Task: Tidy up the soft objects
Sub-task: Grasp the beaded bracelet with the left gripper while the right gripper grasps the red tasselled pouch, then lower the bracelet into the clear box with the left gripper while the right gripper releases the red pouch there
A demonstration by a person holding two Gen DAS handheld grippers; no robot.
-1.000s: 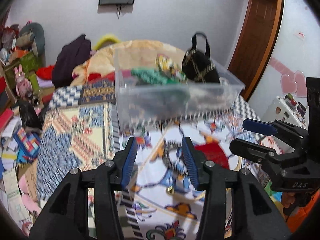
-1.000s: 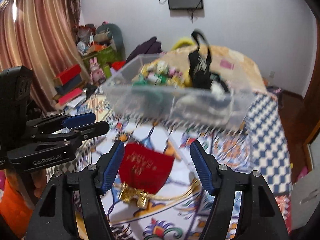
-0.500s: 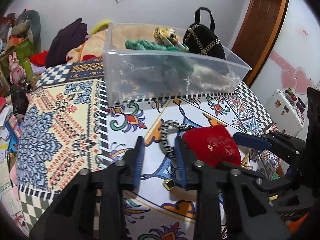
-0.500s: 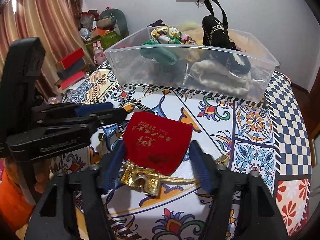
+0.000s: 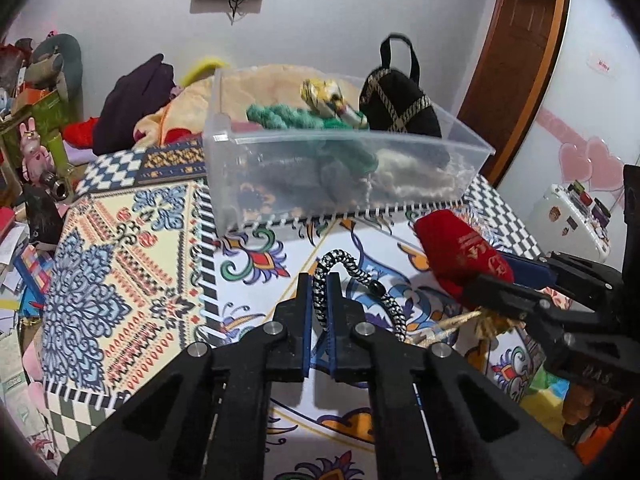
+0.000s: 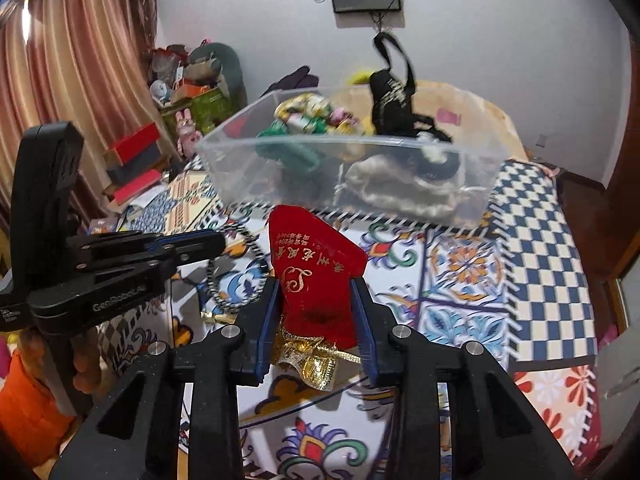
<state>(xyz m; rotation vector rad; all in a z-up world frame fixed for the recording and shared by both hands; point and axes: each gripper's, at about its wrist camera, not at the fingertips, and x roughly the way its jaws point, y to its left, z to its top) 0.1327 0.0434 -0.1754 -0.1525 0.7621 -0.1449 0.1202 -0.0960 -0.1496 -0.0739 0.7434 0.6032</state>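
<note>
My left gripper (image 5: 319,288) is shut on a black-and-white braided cord (image 5: 320,300), which loops up and trails to the right over the patterned cloth. My right gripper (image 6: 316,292) is shut on a red velvet pouch (image 6: 316,268) with gold lettering and a gold tie (image 6: 310,362), held above the cloth. The pouch (image 5: 460,256) also shows at the right of the left wrist view, and the cord (image 6: 224,280) at the left of the right wrist view. A clear plastic bin (image 5: 240,184) behind holds a green yarn item (image 5: 280,118), a black pouch (image 5: 400,108) and other soft things.
The patterned cloth (image 5: 120,272) covers the table. Clothes, boxes and toys (image 5: 36,120) are piled at the back left. A wooden door (image 5: 516,60) stands at the right. A curtain (image 6: 72,60) hangs at the left.
Both grippers closed: the left on the braided cord, the right on the red pouch. Both things are now lifted off the cloth.
</note>
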